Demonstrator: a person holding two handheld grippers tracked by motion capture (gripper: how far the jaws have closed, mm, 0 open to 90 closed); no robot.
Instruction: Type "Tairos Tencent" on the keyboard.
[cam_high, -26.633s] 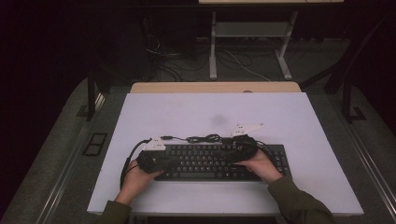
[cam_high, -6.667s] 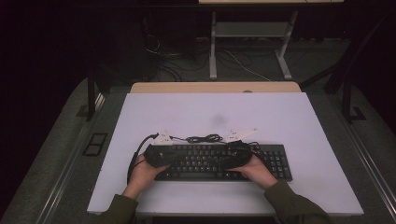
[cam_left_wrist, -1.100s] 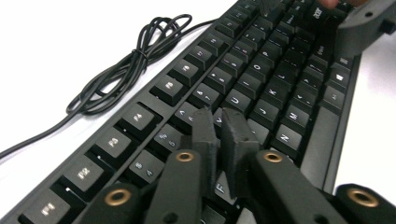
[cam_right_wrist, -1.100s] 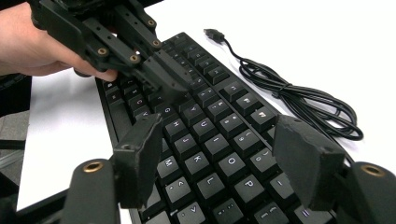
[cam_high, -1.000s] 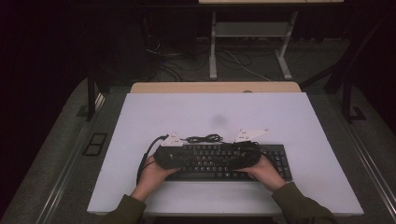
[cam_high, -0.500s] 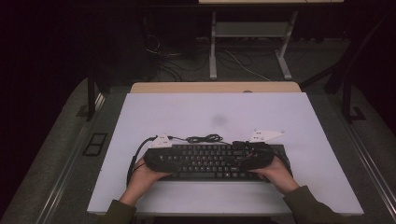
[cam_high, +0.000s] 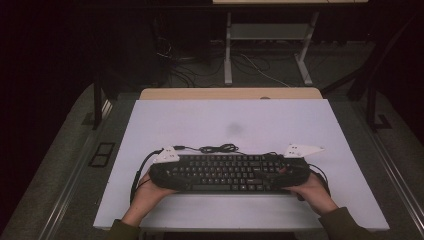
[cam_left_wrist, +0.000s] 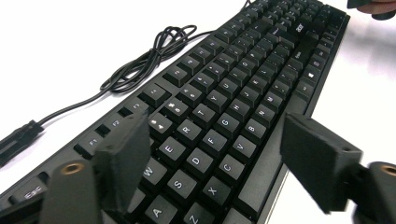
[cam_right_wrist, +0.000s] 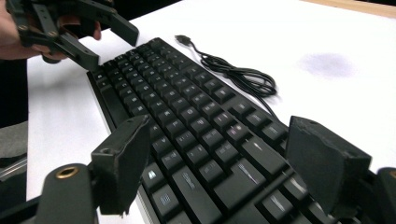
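A black keyboard (cam_high: 225, 172) lies lengthwise near the front of the white table (cam_high: 225, 120). Its thin black cable (cam_high: 217, 148) is bunched just behind it, with the plug lying loose. My left gripper (cam_high: 161, 171) is at the keyboard's left end. In the left gripper view it (cam_left_wrist: 219, 163) is open, one jaw over the function keys and the other past the front edge. My right gripper (cam_high: 296, 172) is at the right end. In the right gripper view it (cam_right_wrist: 217, 163) is open, and its jaws straddle the keyboard (cam_right_wrist: 187, 121) from front to back.
A faint grey smudge (cam_high: 234, 129) marks the table's middle. A wooden strip (cam_high: 230, 93) runs along the far edge, with a desk frame (cam_high: 270, 35) and floor cables beyond. My left gripper's own cable (cam_high: 137, 175) loops off the keyboard's left end.
Both hands have slid apart along the keyboard, the left gripper toward its left end and the right gripper toward its right end. The keyboard has shifted slightly left.
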